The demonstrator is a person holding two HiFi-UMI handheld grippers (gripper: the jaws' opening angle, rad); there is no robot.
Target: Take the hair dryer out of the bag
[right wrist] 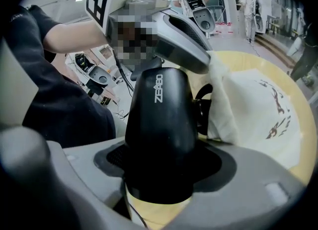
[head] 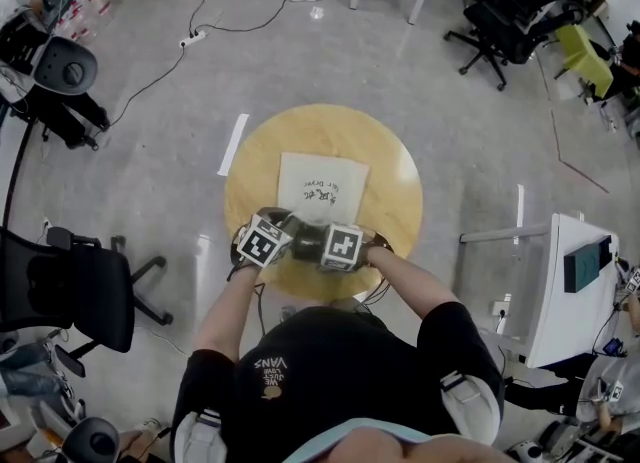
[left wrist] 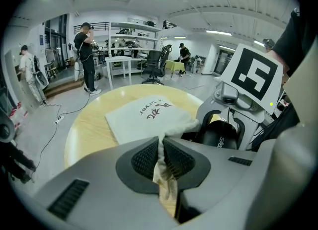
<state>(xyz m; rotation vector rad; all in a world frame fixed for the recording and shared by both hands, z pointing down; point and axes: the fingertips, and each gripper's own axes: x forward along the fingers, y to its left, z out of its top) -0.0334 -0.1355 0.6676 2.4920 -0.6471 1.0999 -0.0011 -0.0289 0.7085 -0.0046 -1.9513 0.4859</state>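
Hair dryer (right wrist: 160,124), black, is clamped in my right gripper (right wrist: 161,172) over the near table (left wrist: 82,132) edge, far end at the bag (right wrist: 248,105) mouth. My left gripper (left wrist: 163,160) pinches the bag's white cloth, jaws nearly together.

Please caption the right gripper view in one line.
Right gripper clamps the black hair dryer beside the white bag, whose edge the left gripper pinches.

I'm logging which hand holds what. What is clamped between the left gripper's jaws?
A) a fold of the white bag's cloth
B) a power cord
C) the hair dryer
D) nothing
A: the left gripper view shows the left gripper with its jaws pressed on a bunched fold of the bag, while the hair dryer sits in the right gripper.
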